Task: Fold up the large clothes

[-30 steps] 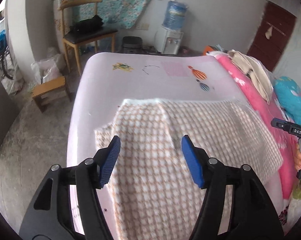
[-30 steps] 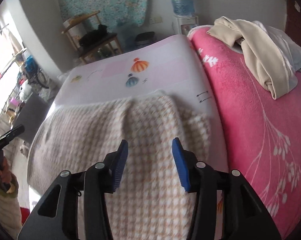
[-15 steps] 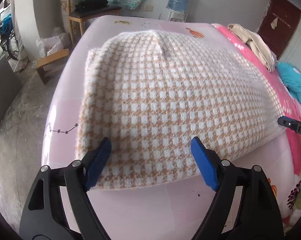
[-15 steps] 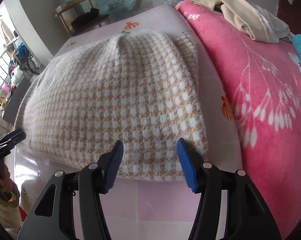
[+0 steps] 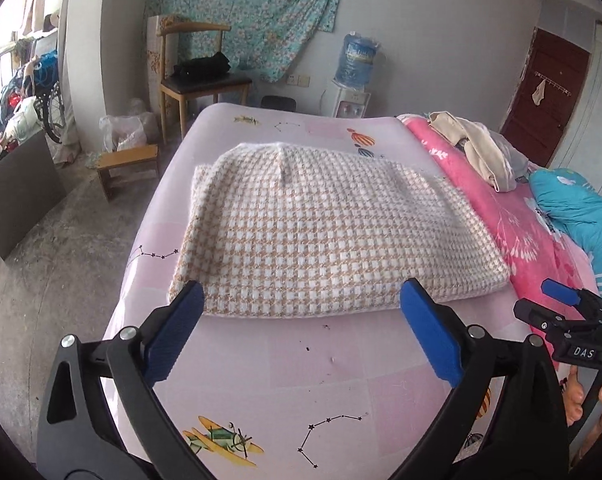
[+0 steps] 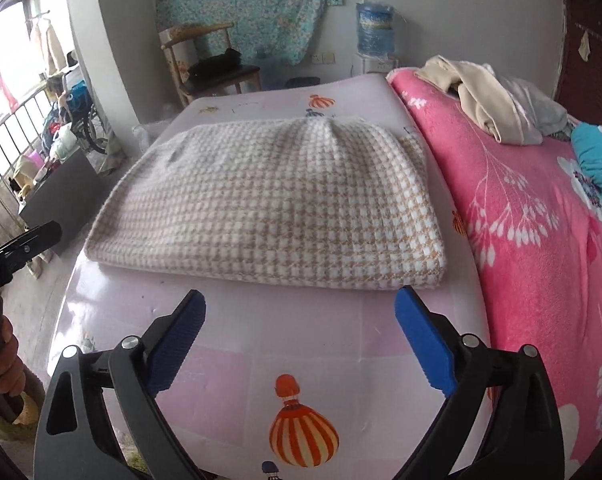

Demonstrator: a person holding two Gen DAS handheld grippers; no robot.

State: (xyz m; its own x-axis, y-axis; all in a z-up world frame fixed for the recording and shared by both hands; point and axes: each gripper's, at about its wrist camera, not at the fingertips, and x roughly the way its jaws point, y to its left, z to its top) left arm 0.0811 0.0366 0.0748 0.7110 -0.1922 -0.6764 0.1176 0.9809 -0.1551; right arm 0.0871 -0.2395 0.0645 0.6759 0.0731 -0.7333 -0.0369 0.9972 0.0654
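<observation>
Nearest in each wrist view, blue-padded fingers stand spread wide with nothing between them: the left gripper and the right gripper have both just been opening. Beyond the fingertips, toward twelve o'clock, the folded houndstooth garment lies flat on the pink bed sheet, its near edge just past the pads and apart from them. At three o'clock runs a pink floral blanket. Farther, at eleven o'clock, stands a wooden chair.
</observation>
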